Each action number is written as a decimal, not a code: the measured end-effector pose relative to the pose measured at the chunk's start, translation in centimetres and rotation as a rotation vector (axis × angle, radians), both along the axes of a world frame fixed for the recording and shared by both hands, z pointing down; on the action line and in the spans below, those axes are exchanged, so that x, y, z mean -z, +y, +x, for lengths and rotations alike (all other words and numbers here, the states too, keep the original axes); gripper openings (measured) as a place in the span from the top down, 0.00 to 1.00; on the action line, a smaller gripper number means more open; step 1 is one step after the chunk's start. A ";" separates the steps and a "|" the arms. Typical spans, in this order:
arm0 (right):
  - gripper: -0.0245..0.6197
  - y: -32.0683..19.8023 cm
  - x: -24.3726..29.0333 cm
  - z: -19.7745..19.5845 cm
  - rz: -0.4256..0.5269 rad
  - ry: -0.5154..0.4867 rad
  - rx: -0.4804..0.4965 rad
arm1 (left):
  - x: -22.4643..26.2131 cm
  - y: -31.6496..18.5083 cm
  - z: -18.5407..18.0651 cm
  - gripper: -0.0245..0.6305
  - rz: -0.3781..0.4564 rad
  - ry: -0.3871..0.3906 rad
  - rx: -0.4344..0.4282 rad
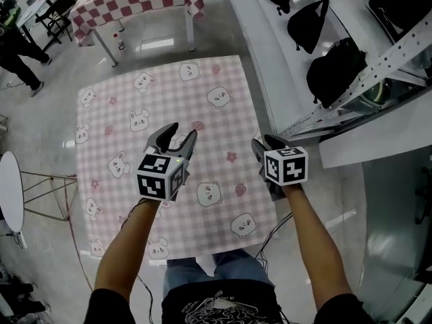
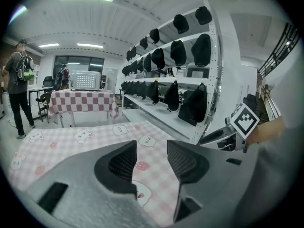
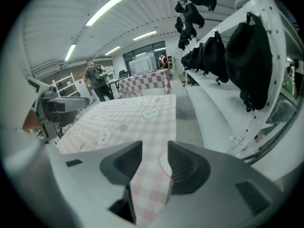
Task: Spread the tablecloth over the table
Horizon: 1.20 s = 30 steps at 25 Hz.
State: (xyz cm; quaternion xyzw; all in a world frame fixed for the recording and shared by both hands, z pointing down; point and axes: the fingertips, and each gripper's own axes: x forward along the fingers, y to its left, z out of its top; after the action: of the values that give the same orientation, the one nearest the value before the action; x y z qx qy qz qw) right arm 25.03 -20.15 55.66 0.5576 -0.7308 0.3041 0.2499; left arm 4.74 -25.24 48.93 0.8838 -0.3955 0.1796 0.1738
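Pink tablecloth [image 1: 169,103] flat beside white shelving [image 1: 270,59]

readable text: none | shirt [image 1: 223,309]: print too small to make out | signs, labels: none legible

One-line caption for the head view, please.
Pink checked tablecloth printed with animal faces lies spread flat; left gripper and right gripper hover over its near half, both open and empty.
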 end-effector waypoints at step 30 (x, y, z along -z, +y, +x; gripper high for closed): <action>0.95 1.3 -6.7 3.8 -0.151 -0.213 -0.134 | -2.4 1.6 2.7 0.66 -0.040 -0.021 0.047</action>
State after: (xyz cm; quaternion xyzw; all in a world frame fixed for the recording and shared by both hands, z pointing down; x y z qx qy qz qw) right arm 28.86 -18.85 62.33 0.5493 -0.6893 0.4318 0.1914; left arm 7.43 -23.60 51.29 0.8688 -0.4141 0.1928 0.1913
